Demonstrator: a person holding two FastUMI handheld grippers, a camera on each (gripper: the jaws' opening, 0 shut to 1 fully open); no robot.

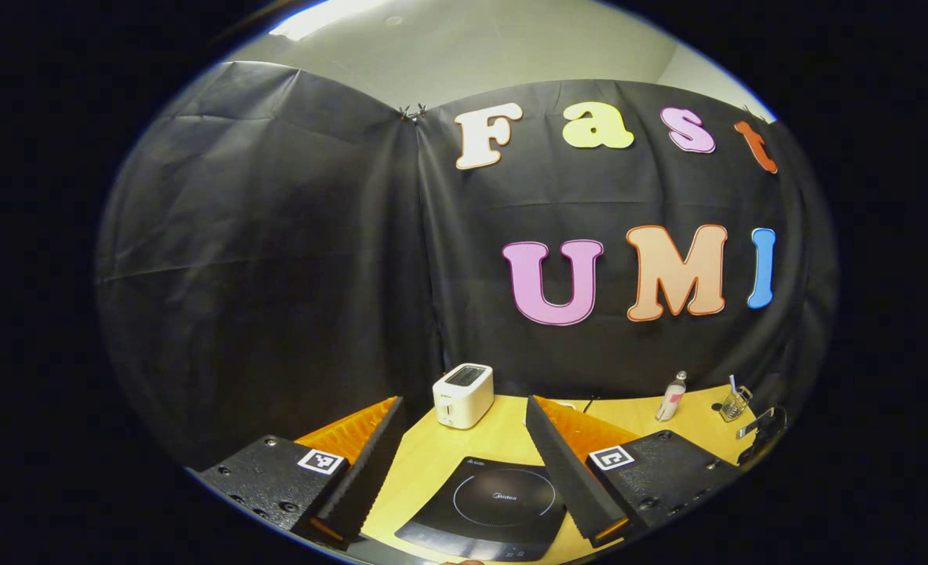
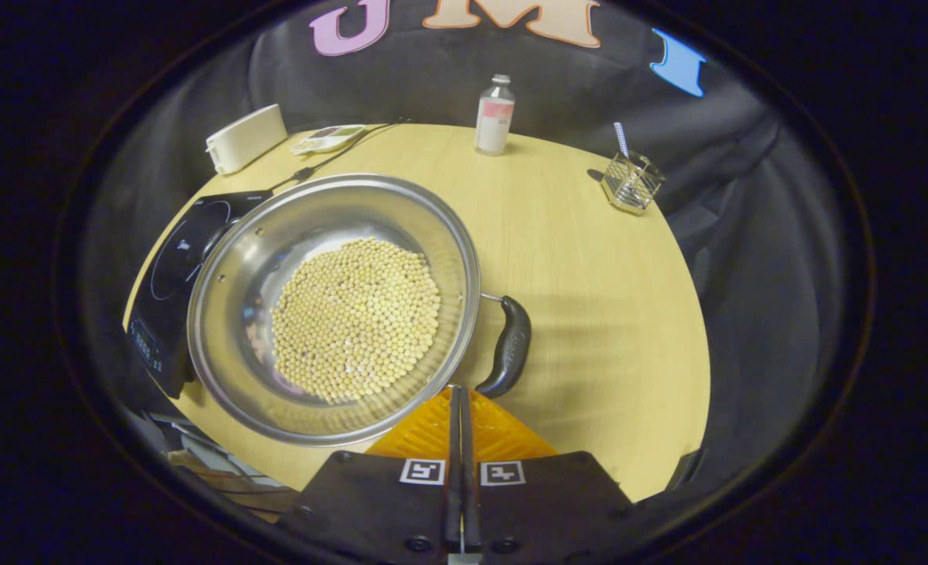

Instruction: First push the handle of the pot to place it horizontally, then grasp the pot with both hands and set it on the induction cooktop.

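While the right gripper [image 2: 459, 392], its fingers pressed together, is hovering just beside the handle [image 2: 508, 346], the pot [image 2: 334, 306] is sitting on the table [image 2: 590, 259], partly overlapping the induction cooktop [image 2: 167, 267]. A hard push is risking a tilt, so the beans [image 2: 356, 318] may be spilling. The left gripper [image 1: 464, 471] is waiting above the cooktop with fingers wide apart.

Steel pot [image 2: 334, 306] of beans partly overlaps the black cooktop [image 2: 169, 275].

The pot [image 2: 334, 310] hides part of the induction cooktop [image 2: 177, 267] beneath its rim.
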